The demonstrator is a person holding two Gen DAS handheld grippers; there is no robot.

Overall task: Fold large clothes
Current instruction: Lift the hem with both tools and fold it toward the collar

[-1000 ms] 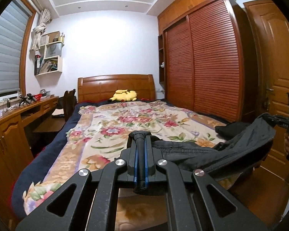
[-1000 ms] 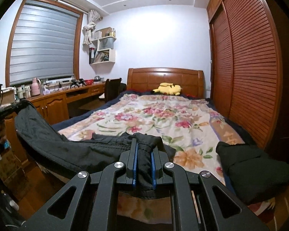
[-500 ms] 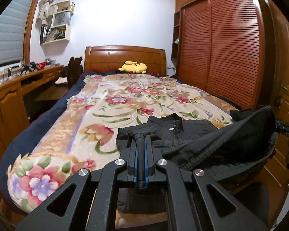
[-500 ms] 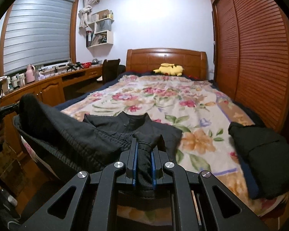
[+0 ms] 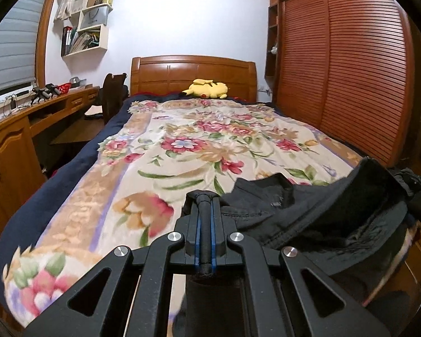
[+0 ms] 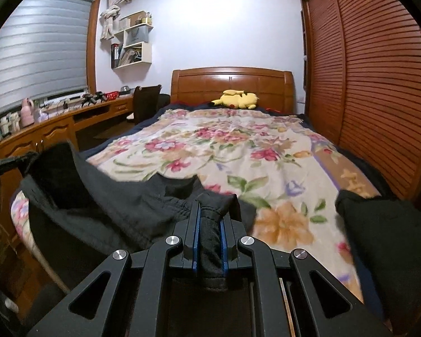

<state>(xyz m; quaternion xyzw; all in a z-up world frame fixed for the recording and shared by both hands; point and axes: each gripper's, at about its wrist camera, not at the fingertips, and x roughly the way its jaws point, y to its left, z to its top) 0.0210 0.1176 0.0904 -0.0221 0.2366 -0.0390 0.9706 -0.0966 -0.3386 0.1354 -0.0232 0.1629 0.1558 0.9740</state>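
A large black garment [image 5: 308,213] hangs stretched between my two grippers over the foot of the bed, its far part resting on the floral blanket [image 5: 188,146]. My left gripper [image 5: 205,205] is shut on one edge of it. My right gripper [image 6: 210,213] is shut on the other edge; the garment [image 6: 120,196] sags to its left. Each view shows the other gripper at its side edge, holding the cloth.
A folded black garment [image 6: 384,233] lies on the bed's right front corner. A yellow plush toy [image 5: 207,88] lies by the headboard. A wooden desk [image 5: 42,112] with a chair runs along the left. A louvred wardrobe [image 5: 342,78] stands on the right.
Both grippers have lowered and moved forward with the garment. Its far part has come down onto the blanket at the foot of the bed.
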